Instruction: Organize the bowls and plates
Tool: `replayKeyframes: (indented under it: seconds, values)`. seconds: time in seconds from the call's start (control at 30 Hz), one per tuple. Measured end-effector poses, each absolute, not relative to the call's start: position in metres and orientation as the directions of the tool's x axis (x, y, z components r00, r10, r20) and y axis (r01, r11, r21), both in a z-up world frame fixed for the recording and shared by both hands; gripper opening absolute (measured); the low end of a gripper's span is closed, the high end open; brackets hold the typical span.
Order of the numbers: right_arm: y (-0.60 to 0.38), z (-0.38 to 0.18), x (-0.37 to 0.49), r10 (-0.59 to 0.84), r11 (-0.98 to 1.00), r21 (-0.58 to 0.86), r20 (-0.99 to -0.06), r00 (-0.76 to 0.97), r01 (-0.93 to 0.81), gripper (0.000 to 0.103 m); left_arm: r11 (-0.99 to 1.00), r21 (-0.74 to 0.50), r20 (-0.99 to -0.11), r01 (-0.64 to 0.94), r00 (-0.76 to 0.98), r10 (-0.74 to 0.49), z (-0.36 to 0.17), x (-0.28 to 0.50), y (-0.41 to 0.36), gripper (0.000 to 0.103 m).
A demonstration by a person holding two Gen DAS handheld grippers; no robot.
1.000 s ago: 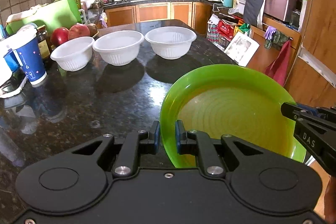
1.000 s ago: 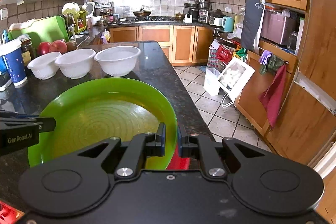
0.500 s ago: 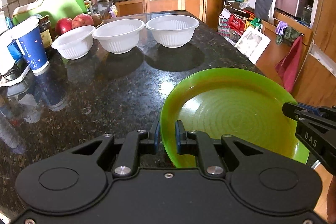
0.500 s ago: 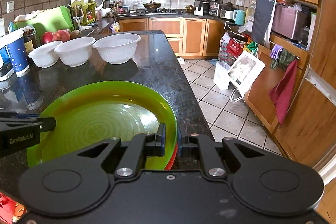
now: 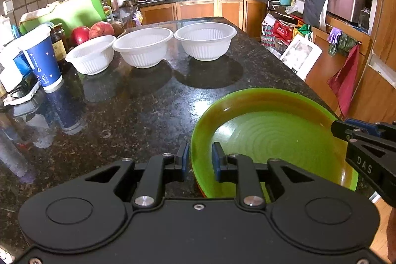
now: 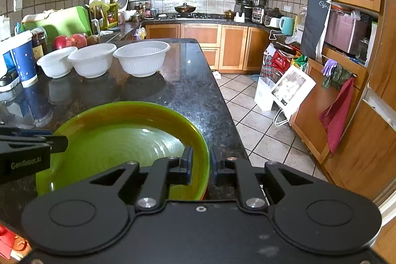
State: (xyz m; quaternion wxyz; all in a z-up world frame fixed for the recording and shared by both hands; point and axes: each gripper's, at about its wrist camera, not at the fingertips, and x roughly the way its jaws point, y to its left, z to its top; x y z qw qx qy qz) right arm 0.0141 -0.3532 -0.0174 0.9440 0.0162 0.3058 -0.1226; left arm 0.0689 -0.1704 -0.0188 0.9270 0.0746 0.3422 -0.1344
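Ahead of the left gripper (image 5: 200, 157), bare dark granite counter (image 5: 148, 110) lies open up to three white ribbed plastic bowls (image 5: 143, 46) in a row. A blue paper cup (image 5: 43, 61) and clutter block its far left; the round green plastic plate (image 5: 272, 140) fills its right.

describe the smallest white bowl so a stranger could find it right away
On the dark stone counter three white ribbed bowls stand in a row at the far end. The smallest bowl is the leftmost, next to the blue cup and in front of the red fruit. It is lower and narrower than the other two.
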Motion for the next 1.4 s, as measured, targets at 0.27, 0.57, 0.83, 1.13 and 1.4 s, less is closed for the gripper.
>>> replayKeyframes:
  seconds: [0.27, 0.57, 0.83, 1.13, 1.4]
  values:
    - [-0.345, -0.013, 0.011, -0.209, 0.973, -0.034, -0.562, 0.801, 0.230, 0.017, 0.954, 0.049, -0.647, 0.295, 0.737, -0.194, -0.013, 0.066, -0.160, 0.031]
    - [-0.315, -0.001, 0.013, -0.172, 0.982, -0.027, -0.547, 0.820, 0.188, 0.017, 0.965, 0.038, -0.637, 0.258, 0.751, -0.175, -0.002, 0.067, -0.123, 0.031]
    - [-0.273, 0.013, 0.024, -0.115, 0.991, 0.003, -0.531, 0.839, 0.137, 0.017, 0.973, 0.026, -0.627, 0.229, 0.762, -0.162, 0.006, 0.077, -0.076, 0.031]
    - [-0.223, 0.029, 0.051, -0.094, 0.993, 0.010, -0.509, 0.856, 0.115, 0.017, 0.973, 0.016, -0.614, 0.229, 0.770, -0.171, 0.013, 0.098, -0.020, 0.031]
    - [-0.164, 0.031, 0.079, -0.074, 0.996, -0.003, -0.503, 0.861, 0.084, 0.017, 0.972, 0.007, -0.610, 0.236, 0.771, -0.183, 0.014, 0.122, 0.028, 0.031]
